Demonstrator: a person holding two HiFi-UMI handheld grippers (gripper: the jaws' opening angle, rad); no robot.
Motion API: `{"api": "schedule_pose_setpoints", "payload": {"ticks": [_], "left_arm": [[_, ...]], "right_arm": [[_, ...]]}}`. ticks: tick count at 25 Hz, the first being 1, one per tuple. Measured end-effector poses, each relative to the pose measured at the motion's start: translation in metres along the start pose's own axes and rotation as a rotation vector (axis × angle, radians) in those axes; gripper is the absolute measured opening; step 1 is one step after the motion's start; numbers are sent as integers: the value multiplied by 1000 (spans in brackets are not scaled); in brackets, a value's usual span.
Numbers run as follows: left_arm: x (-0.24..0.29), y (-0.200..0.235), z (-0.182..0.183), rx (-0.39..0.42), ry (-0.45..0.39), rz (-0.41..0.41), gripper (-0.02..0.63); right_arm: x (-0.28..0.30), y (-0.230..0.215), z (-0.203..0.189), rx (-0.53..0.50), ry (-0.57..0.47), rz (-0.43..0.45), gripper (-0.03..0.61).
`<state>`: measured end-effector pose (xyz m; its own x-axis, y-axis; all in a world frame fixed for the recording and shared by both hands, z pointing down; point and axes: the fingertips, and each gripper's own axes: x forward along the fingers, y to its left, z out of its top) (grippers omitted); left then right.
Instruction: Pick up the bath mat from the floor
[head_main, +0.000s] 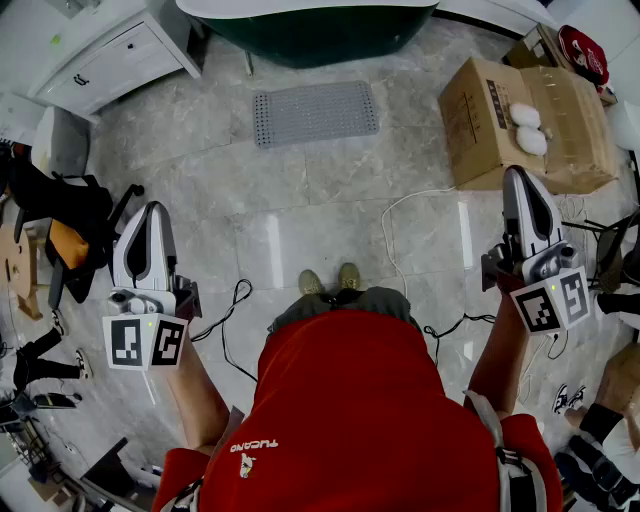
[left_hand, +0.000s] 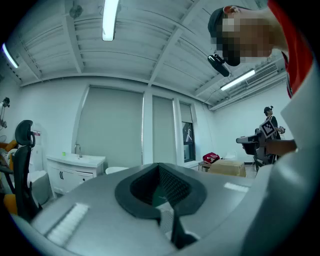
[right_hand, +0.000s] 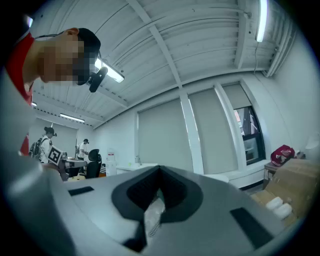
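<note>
**Right hand-held gripper (right_hand: 158, 181) pointed level into the room, jaws together with nothing between them.**
Beyond its tips stood tall covered windows (right_hand: 210, 131) under a beamed ceiling (right_hand: 165, 45) with a strip light (right_hand: 259, 20). A cardboard box (right_hand: 296, 176) with two white lumps (right_hand: 278, 206) sat low at the right, and an office chair (right_hand: 93, 164) stood far off at the left.

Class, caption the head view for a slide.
Left claw and right claw shut; bath mat lies untouched on floor ahead.
</note>
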<state>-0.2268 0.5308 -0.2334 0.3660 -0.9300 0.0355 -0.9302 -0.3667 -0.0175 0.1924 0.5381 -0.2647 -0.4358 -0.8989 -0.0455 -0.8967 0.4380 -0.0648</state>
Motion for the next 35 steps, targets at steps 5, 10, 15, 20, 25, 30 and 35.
{"api": "schedule_pose_setpoints", "payload": {"ticks": [5,10,15,20,25,30,35], "left_arm": [[2,-3,1,18,0,-10,5],[0,-5,5,31,-3,-10,5],[-3,-4,7,29,-7,-9,5],[-2,-4,11,25,-18,9,5],[-1,-3,14,16,-26,40,5],[7,-11,16,23,-22,68,5],[15,-28,16,35,-21,79,5]], "right_arm": [[0,-1,-2,-4,-2,6,2],[-3,0,-1,-10,-7,12,2],[-5,3,4,0,-40,21,2],[-8,-7,5,-7,-35,17,2],[-10,-17,3,-23,-21,17,2],[-13,-35,3,-24,-15,26,2],[-18,-56,-2,-22,-12,38,3]]}}
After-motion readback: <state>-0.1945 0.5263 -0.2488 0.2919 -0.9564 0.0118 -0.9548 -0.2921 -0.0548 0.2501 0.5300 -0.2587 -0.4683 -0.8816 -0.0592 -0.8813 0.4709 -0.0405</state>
